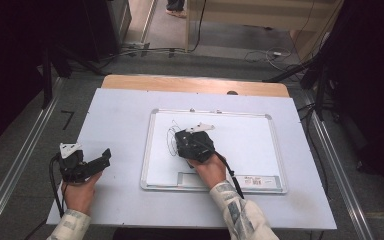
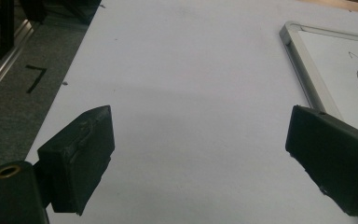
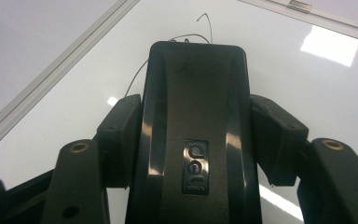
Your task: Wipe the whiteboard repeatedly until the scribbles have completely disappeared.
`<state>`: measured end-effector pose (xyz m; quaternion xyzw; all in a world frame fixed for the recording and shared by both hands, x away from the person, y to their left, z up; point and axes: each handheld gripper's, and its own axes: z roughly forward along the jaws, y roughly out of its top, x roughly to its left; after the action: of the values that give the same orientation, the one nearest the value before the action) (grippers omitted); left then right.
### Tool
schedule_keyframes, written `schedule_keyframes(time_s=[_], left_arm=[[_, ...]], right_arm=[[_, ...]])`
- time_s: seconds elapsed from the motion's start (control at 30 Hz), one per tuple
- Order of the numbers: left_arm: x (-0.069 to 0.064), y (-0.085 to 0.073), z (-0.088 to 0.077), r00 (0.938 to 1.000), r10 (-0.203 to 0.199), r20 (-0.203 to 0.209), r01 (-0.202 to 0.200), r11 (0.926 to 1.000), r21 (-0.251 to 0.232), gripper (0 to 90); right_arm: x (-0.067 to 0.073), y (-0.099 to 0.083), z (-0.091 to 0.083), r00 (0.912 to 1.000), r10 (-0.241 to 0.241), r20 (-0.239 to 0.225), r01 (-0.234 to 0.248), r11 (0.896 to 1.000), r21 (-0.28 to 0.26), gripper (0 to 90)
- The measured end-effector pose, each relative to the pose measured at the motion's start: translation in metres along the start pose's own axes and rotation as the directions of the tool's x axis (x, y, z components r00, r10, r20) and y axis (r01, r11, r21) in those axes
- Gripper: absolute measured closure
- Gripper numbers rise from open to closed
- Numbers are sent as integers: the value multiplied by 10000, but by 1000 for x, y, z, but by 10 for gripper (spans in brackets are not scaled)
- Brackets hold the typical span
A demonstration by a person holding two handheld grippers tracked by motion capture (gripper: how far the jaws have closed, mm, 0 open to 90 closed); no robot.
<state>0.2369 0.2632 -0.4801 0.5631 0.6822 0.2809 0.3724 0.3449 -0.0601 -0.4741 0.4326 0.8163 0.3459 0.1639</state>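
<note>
Fingers (image 3: 121, 140) of the right gripper (image 1: 194, 142) clamp a black eraser (image 3: 196, 135) flat on the whiteboard (image 1: 260, 145), where pen lines (image 1: 171, 140) remain to wipe, while the left gripper (image 1: 87, 162) waits, jaws apart, beside the board.

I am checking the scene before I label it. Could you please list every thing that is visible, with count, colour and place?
whiteboard eraser: one, black, on the whiteboard, clamped between the right gripper's jaws.
whiteboard: one, white with a silver frame, lying flat at the middle of the table.
pen scribble: one, thin black lines, on the whiteboard's left part.
table cover: one, white sheet, over the wooden table.
wooden table: one, light brown, its far edge shows.
cables: several, dark, on the floor beyond the table.
left gripper: one, black, jaws wide apart over the cover, nothing between them.
right gripper: one, black, over the whiteboard.
</note>
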Motion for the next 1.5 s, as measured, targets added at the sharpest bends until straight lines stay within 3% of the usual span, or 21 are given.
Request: schedule_keyframes(time_s=[0.2, 0.27, 0.33, 0.6, 1.23, 1.5], left_arm=[[0, 0, 0, 10000, -33, -2, 33, 10000, -15, 83], [0, 0, 0, 10000, -27, 5, 27, 10000, -22, 83], [1, 0, 0, 10000, -50, 12, 50, 10000, -53, 83], [-1, 1, 1, 10000, -36, 29, 36, 10000, -19, 83], [1, 1, 0, 9999, -41, 103, 41, 10000, -40, 83], [2, 1, 0, 9999, -63, 121, 63, 10000, -21, 83]], right_arm=[[3, -2, 7, 10000, -77, 60, 76, 9997, 238, 368], [7, -6, 14, 9982, -494, 333, 481, 9981, 382, 364], [9, -5, 14, 9974, -580, 416, 565, 9978, 353, 364], [14, -3, 17, 9976, -564, 412, 551, 9980, 318, 364], [44, 7, 30, 9950, -949, 313, 944, 9954, 173, 373], [49, 10, 34, 9953, -934, 252, 930, 9955, 162, 374]])
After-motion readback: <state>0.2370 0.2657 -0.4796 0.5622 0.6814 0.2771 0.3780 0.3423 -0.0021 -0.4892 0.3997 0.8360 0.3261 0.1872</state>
